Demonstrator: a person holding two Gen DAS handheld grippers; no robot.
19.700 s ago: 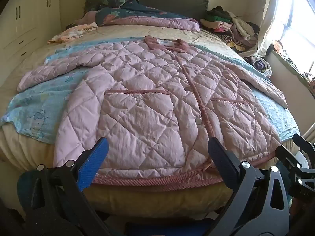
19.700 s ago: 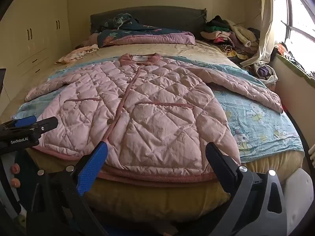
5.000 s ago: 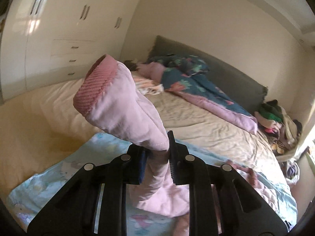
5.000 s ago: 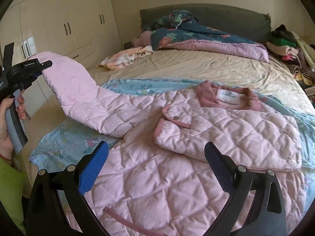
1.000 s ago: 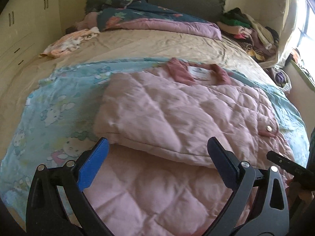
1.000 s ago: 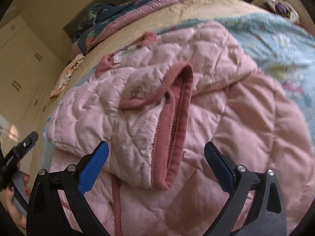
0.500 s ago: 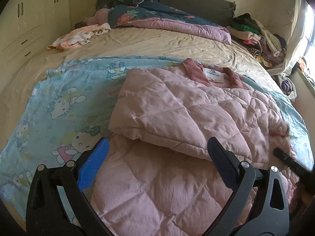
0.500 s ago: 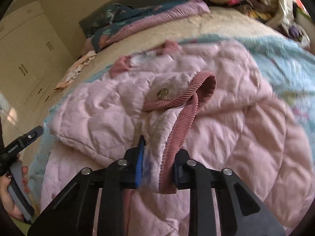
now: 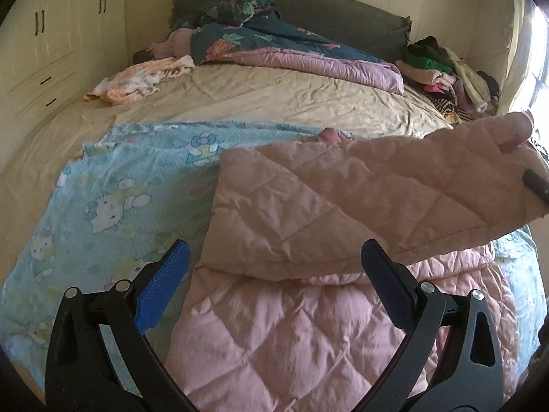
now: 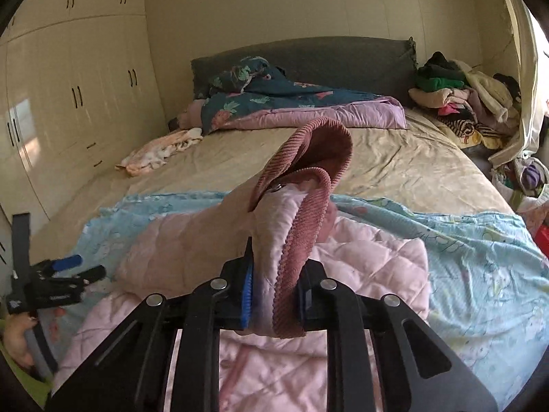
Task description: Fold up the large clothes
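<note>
A pink quilted jacket (image 9: 291,326) lies on the bed over a light blue cartoon sheet (image 9: 113,185), with one sleeve folded across its chest. My right gripper (image 10: 274,295) is shut on the other sleeve's cuff (image 10: 308,178), a dark pink ribbed band, and holds it lifted above the jacket. In the left wrist view that raised sleeve (image 9: 429,189) stretches across the right side, with the right gripper's tip (image 9: 535,185) at its edge. My left gripper (image 9: 274,281) hangs open over the jacket's lower part with nothing between its fingers.
A dark floral duvet (image 10: 274,99) and a grey headboard (image 10: 326,55) lie at the bed's far end. A pile of clothes (image 10: 459,99) fills the far right corner. A peach garment (image 10: 161,154) lies at the left. Cream wardrobes (image 10: 68,86) line the left wall.
My right gripper closed on the sleeve cuff and lifted it off the jacket, rolling upright. The sleeve now hangs in the air. My left gripper stayed open and barely moved.
</note>
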